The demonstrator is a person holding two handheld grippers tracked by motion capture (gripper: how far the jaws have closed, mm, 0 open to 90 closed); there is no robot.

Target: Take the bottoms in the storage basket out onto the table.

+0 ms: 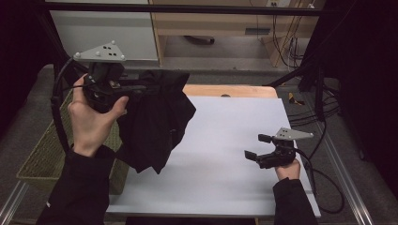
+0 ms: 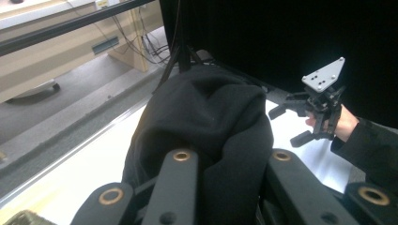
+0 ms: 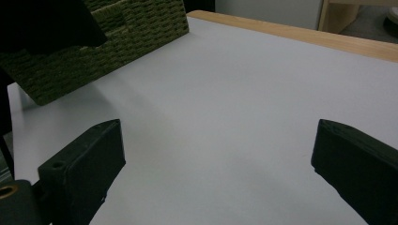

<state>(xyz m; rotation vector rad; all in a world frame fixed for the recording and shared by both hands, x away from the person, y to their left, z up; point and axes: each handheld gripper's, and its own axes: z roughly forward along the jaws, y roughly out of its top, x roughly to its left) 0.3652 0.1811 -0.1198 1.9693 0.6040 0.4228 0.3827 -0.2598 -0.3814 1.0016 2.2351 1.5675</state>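
A black cloth (image 1: 155, 122) hangs bunched above the left side of the white table (image 1: 225, 178). My left gripper (image 1: 143, 88), held up in a hand, is shut on its top edge. In the left gripper view the cloth (image 2: 206, 108) bulges up between the two jaws of the left gripper (image 2: 230, 159). My right gripper (image 1: 257, 146) rests low over the table's right side, jaws open and pointing left, nothing between them. The right gripper view looks past the wide-apart jaws of the right gripper (image 3: 218, 140) onto bare white surface (image 3: 234, 70).
A woven green basket (image 1: 42, 154) stands off the table's left edge, behind the hanging cloth; its wall (image 3: 117, 37) faces the right gripper. A wooden strip (image 1: 230, 90) borders the table's far edge. Cables (image 1: 324, 187) trail along the right side.
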